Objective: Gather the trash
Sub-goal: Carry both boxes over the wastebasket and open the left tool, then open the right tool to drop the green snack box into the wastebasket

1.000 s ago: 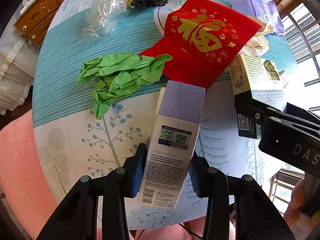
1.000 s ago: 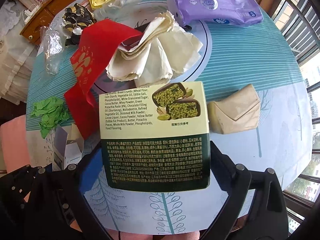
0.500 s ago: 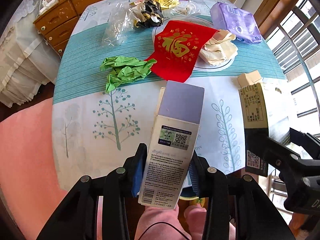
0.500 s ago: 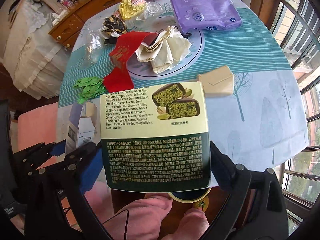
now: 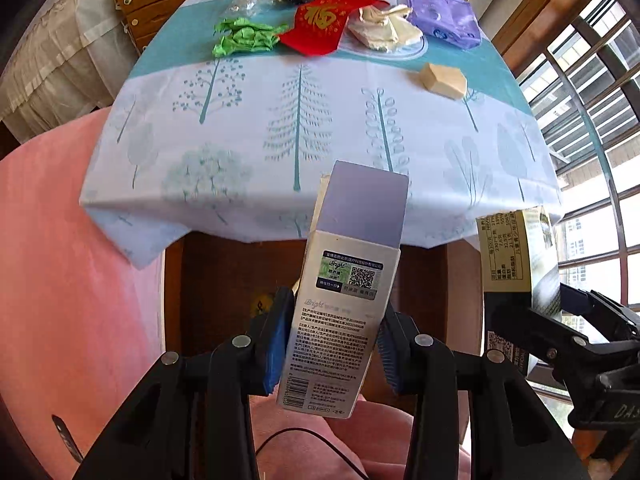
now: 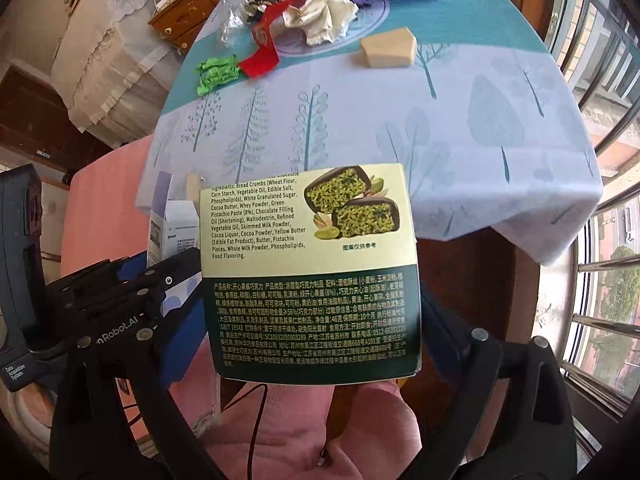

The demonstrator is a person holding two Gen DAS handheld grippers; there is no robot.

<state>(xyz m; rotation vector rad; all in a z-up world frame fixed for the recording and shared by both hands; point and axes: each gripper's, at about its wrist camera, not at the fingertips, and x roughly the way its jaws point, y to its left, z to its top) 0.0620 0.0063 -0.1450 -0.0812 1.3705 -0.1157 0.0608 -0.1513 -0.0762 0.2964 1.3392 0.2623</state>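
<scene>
The left gripper (image 5: 334, 340) clamps a white carton (image 5: 344, 304) between its pads, upright. The right gripper (image 6: 316, 320) pinches a chocolate box (image 6: 312, 272) by its sides, likely for carrying to a bin. Far beyond both fingertips, remaining trash sits on the table (image 5: 280, 128): green wrapper (image 5: 244, 36), red packet (image 5: 320, 24).

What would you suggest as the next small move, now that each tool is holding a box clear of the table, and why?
Probably carry both boxes on down toward wherever the trash is being gathered; no bin shows yet. The left tool is shut on the white box, the right tool on the chocolate box. Both sit off the tablecloth, where the green wrapper waits.
</scene>
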